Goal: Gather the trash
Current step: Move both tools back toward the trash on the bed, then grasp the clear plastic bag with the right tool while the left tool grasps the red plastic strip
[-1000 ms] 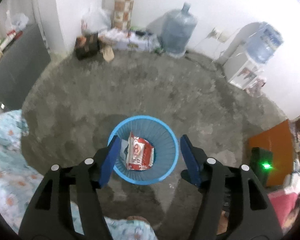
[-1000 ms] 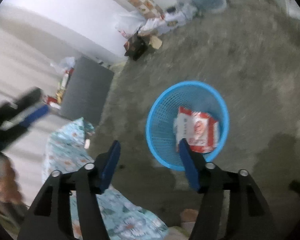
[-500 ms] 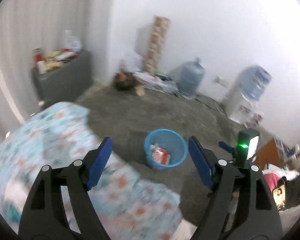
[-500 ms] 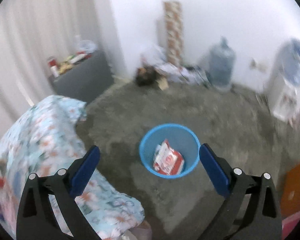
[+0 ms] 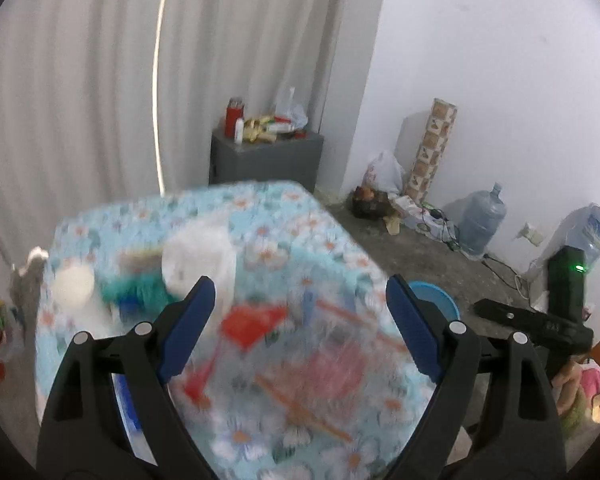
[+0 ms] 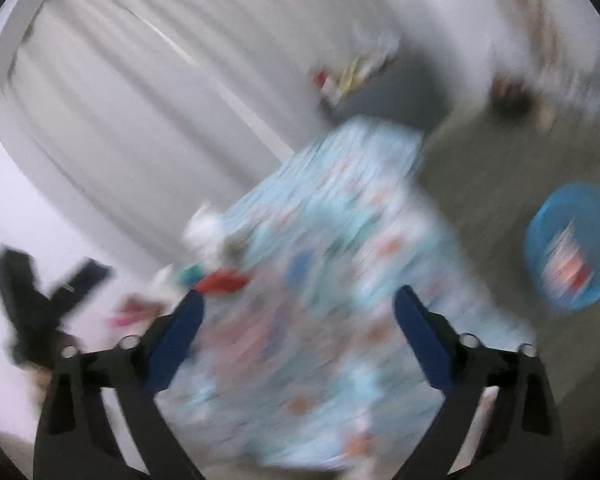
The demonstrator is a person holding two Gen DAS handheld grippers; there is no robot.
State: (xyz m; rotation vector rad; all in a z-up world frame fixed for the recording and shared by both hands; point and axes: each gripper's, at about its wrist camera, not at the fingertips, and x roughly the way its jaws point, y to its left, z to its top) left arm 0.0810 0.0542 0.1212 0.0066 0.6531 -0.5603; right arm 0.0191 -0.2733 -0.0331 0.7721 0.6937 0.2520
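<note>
Grippers: two in use. The left gripper (image 5: 300,300) is opening, its blue fingers (image 5: 188,320) standing spread with nothing between them. The right gripper (image 6: 296,312) is closing from a wide spread, also with nothing between its pads.
Table: one, covered by a light blue floral cloth (image 5: 284,216), lying under both grippers.
Trash on the table: heavily blurred and not countable with certainty. A red wrapper (image 5: 252,320) is showing at the centre of the left view, a white rounded item (image 5: 192,260) at 11 o'clock from it, and a teal patch (image 5: 136,292) at 9 o'clock.
Waste basket: one, blue plastic (image 6: 572,240), standing on the grey floor at 3 o'clock in the right view, well apart from the table; only its rim (image 5: 436,296) is peeking past the right finger in the left view.
Basket contents: one red-and-white packet (image 6: 564,264), smeared by blur.
Water jugs: two, one (image 5: 480,220) on the floor at 3 o'clock, one on a dispenser (image 5: 592,228).
Cabinet: one, grey (image 5: 264,156), at 12 o'clock, carrying bottles and clutter.
</note>
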